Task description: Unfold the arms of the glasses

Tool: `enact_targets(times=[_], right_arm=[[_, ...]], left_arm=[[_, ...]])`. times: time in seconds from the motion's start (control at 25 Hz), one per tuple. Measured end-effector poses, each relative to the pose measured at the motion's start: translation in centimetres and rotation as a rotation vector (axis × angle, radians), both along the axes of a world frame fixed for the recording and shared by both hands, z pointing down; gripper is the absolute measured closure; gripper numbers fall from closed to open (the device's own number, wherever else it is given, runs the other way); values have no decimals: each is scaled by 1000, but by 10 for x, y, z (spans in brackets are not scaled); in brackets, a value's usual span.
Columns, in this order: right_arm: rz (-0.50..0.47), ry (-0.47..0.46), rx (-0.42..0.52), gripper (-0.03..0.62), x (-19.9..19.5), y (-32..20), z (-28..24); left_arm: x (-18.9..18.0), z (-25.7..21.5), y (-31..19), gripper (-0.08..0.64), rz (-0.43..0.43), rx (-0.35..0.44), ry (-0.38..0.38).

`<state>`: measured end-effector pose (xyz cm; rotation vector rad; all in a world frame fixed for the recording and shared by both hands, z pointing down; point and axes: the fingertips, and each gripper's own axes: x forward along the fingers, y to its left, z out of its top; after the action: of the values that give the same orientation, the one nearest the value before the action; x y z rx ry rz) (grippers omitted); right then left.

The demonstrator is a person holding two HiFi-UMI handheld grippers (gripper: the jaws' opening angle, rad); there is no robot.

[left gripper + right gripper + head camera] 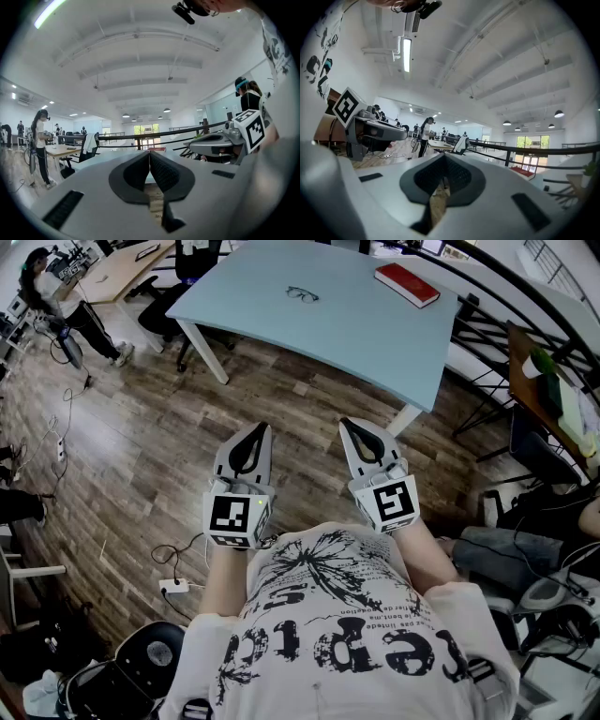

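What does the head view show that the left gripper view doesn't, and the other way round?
Only the head view: the glasses lying on the light blue table, and the marker cube on the left gripper.
Only the left gripper view: the white ceiling with its lamps, and the far glass doors.
Both: the table, the left gripper with its jaws together and nothing between them, and the right gripper beside it.

Glasses, on table well ahead of left gripper and right gripper: too small; arms folded or open, undetermined.
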<state>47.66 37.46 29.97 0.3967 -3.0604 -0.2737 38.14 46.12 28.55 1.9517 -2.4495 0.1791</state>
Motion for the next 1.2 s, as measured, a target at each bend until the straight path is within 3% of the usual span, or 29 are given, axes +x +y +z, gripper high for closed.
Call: enact_targets(times=[0.48,0.76,1.0,1.2], right_arm=[[-1,18,-19,583,-4,-11,12],[15,38,-58,581,-14,-26,29],[30,66,-57,581,-55,-41,43],[61,87,-84,581,-118,-65,50]], left_arm=[[-7,6,-9,541,-2,-6,9],[-21,21,-14,541,-27,-10,54],[-65,36,-25,541,-34,-23,76],[-134,44,-62,541,5,-27,99]])
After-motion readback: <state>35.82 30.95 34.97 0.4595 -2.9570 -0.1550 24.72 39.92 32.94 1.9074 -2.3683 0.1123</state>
